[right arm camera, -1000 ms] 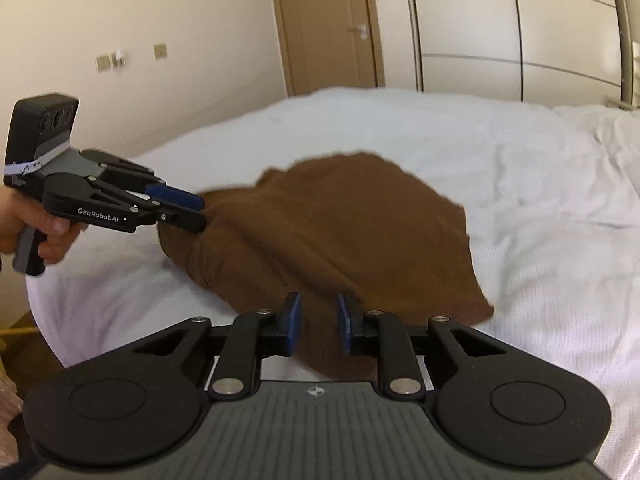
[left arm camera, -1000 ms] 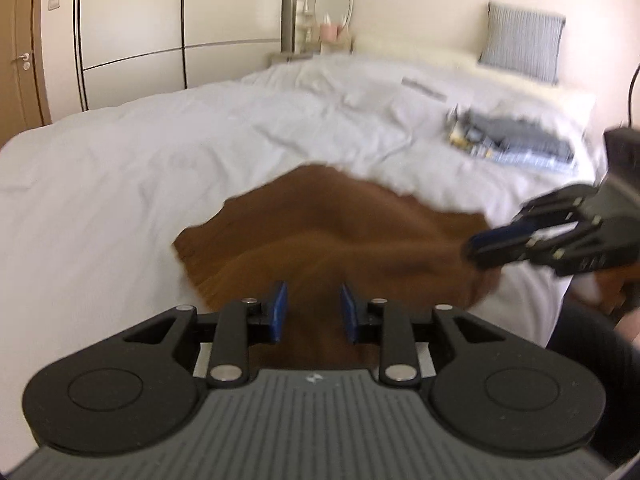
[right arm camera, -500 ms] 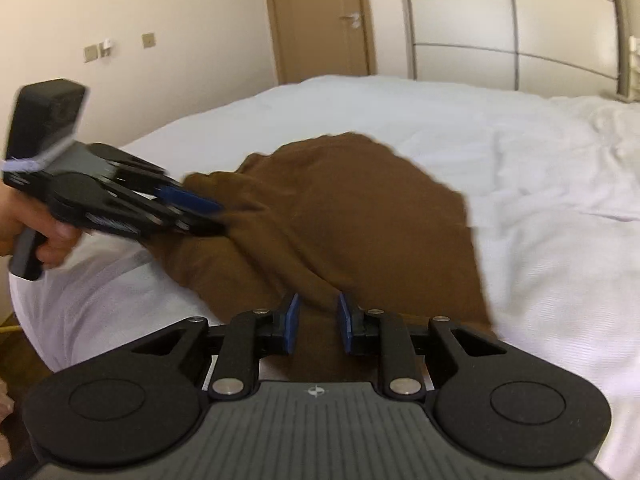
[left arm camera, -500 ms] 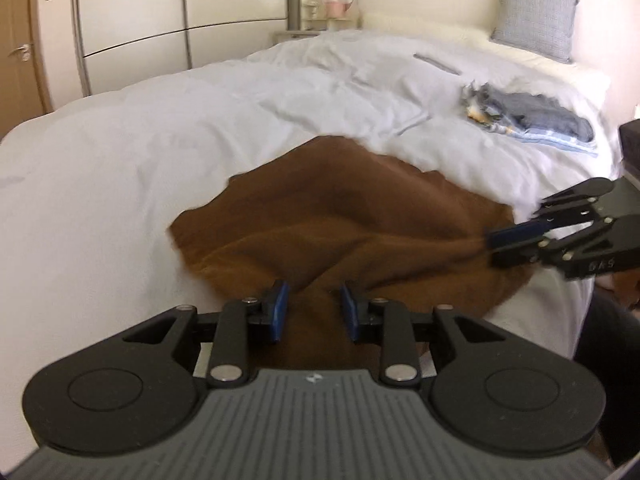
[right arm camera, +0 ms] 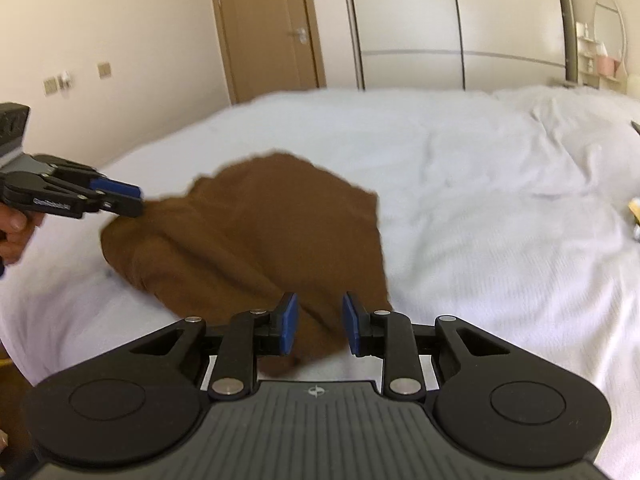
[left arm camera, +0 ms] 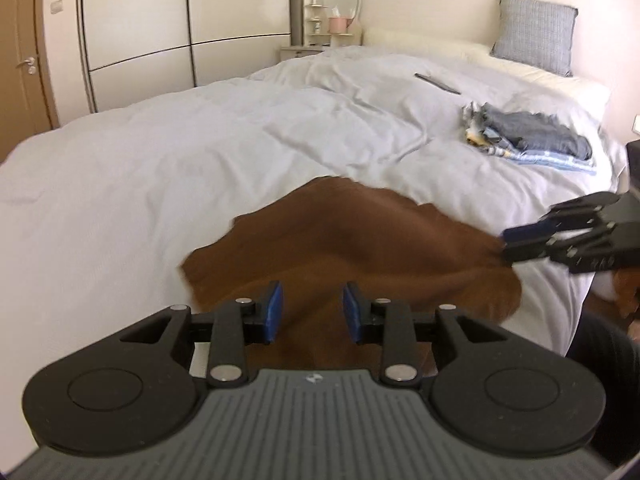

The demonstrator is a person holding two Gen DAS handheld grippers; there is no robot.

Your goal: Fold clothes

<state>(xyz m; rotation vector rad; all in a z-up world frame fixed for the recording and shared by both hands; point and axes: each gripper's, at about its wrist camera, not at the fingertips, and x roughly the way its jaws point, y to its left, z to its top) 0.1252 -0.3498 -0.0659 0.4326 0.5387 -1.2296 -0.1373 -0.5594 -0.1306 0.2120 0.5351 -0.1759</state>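
Observation:
A brown garment [left arm camera: 340, 240] lies spread near the foot of a white bed [left arm camera: 180, 168]. My left gripper [left arm camera: 314, 312] is shut on its near edge. In the right wrist view this left gripper [right arm camera: 134, 200] pinches a raised corner of the brown garment [right arm camera: 260, 232]. My right gripper [right arm camera: 320, 320] has a bunched fold of the cloth between its blue pads [right arm camera: 289, 322], and its jaws are opening. Seen from the left wrist, the right gripper [left arm camera: 506, 242] still draws the cloth up to a point at its tips.
A pile of folded clothes [left arm camera: 532, 140] sits at the far right of the bed, below a grey pillow [left arm camera: 534, 38]. A thin dark object [left arm camera: 436, 82] lies on the duvet. A wardrobe [left arm camera: 180, 28] and a door [right arm camera: 264, 28] stand beyond. A hand [right arm camera: 14, 232] holds the left gripper.
Both grippers have shifted sideways with the garment's near edge, drawing the cloth out between them. The right gripper's pads stand a little wider apart than before.

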